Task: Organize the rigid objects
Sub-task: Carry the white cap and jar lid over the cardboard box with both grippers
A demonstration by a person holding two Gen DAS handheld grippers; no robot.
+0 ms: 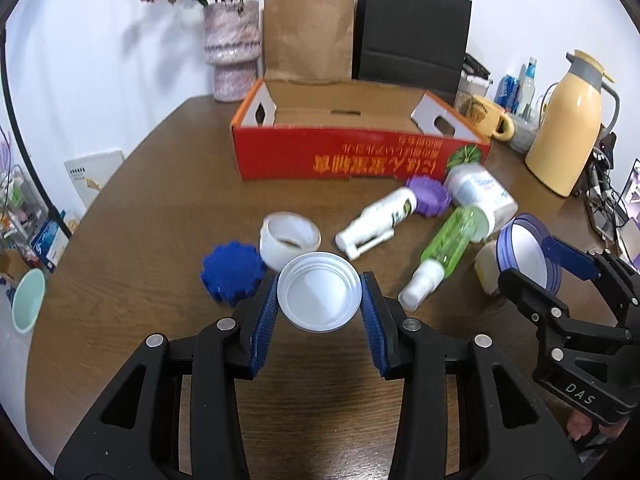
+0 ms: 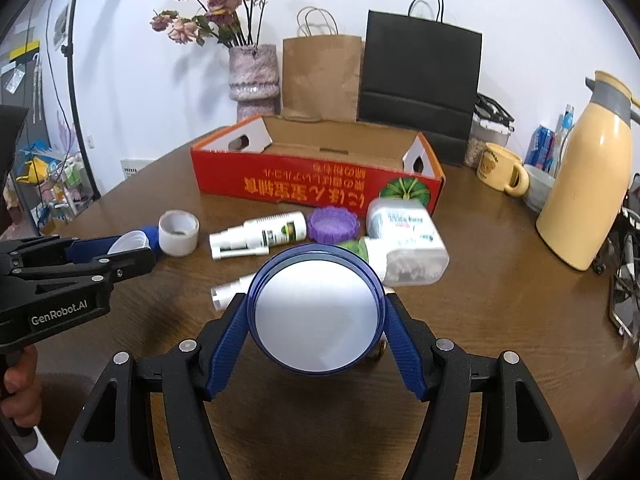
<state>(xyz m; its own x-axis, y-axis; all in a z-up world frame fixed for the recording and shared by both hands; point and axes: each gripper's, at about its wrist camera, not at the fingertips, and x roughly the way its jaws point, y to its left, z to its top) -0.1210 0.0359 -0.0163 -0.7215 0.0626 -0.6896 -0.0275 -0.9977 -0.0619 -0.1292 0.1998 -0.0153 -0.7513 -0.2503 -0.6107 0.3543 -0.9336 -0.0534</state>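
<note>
My left gripper (image 1: 320, 300) is shut on a white round lid (image 1: 319, 297), held above the table. My right gripper (image 2: 316, 316) is shut on a blue-rimmed round lid (image 2: 316, 310); it also shows in the left wrist view (image 1: 524, 252). On the table lie a blue gear-shaped cap (image 1: 230, 276), a white tape roll (image 1: 288, 238), a white spray bottle (image 1: 378, 220), a purple cap (image 1: 428, 196), a green spray bottle (image 1: 444, 252) and a white tub (image 1: 480, 190). An open red cardboard box (image 1: 352, 156) stands behind them.
A pink vase (image 1: 232, 52), a brown paper bag (image 1: 308, 36) and a black bag (image 1: 412, 32) stand at the back. A yellow mug (image 1: 488, 116) and a yellow thermos (image 1: 568, 128) stand at the right. A mint cup (image 1: 28, 300) sits off the table's left edge.
</note>
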